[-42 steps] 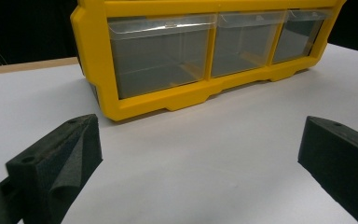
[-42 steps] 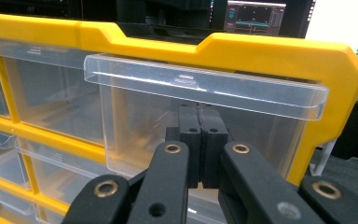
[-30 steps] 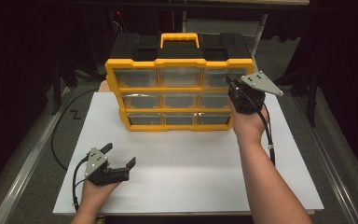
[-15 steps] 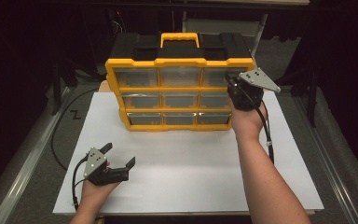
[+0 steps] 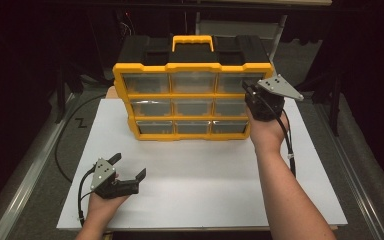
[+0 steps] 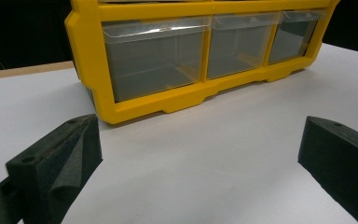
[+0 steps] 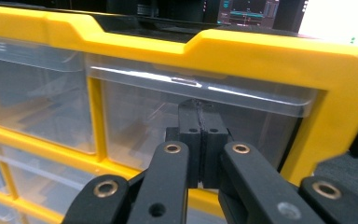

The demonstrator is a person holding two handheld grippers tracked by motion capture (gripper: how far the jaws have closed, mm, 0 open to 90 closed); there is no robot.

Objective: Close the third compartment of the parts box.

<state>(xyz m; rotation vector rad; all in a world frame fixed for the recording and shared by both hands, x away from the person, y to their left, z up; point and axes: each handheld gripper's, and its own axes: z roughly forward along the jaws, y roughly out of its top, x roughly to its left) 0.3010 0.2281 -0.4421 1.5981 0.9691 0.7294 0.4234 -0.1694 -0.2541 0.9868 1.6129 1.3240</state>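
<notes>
Standing upright toward the far edge of the white table (image 5: 205, 170), the yellow organizer (image 5: 192, 100) faces the person with three rows of three clear drawers, a black body and a yellow handle (image 5: 192, 42) on top. High view: the right gripper (image 5: 252, 95) is raised at the organizer's right side, its tip against the front of the top right drawer (image 5: 235, 82), grey plate on top, cable hanging down past the wrist. The left gripper (image 5: 127, 167) sits low near the table's near left corner, well apart from the organizer, jaws spread wide with nothing between them. Left gripper view: the two black jaws stand far apart at the lower left and lower right above bare white tabletop; ahead is the organizer's bottom row, the nearest clear drawer (image 6: 156, 58) looking empty, the yellow frame resting on the table surface. Right gripper view: the right gripper's jaws are pressed together, pads flush with no gap, tips touching or just short of the clear front of the top right drawer (image 7: 205, 116), below its transparent lip; cannot tell whether anything thin is pinched between them. The yellow frame's top right corner runs above and to the right.
</notes>
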